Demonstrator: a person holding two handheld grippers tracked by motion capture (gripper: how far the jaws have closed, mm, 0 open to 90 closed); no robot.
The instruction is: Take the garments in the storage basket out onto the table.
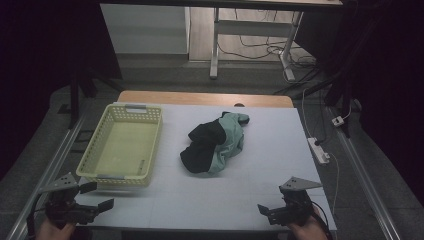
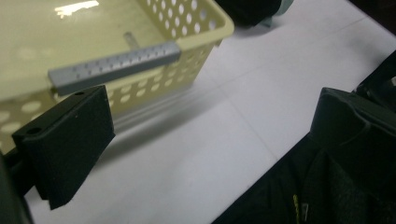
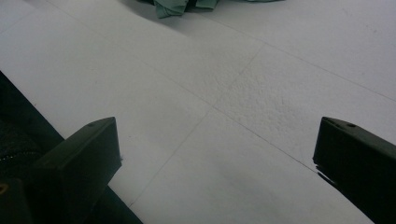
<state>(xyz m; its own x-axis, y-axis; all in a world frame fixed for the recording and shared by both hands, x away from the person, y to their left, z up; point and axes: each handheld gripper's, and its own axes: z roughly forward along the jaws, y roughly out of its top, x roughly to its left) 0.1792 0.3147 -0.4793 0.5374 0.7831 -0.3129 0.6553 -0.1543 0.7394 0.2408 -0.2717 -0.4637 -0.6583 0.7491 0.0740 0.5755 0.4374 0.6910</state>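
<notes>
A crumpled heap of black and mint-green clothing (image 1: 215, 142) lies mid-table on the white mat (image 1: 270, 160). To its left stands an empty pale-yellow perforated basket (image 1: 156, 145). My left gripper (image 1: 100, 196) is held at the near left corner, just in front of the basket, open with nothing between its jaws. In the left gripper view the basket's near wall (image 2: 196, 32) and grey handle strip (image 2: 114, 65) are close ahead of the open left gripper (image 2: 210, 135). My right gripper (image 1: 265, 212) sits open over the near right edge. Bare mat lies between the jaws of the right gripper (image 3: 217, 158), and the green cloth (image 3: 175, 7) is far ahead.
A white power strip (image 1: 318, 150) with its cable lies on the floor off the table's right side. The wooden table edge (image 1: 200, 97) shows beyond the mat. Metal rails run along both sides, and desk legs and cables stand farther back.
</notes>
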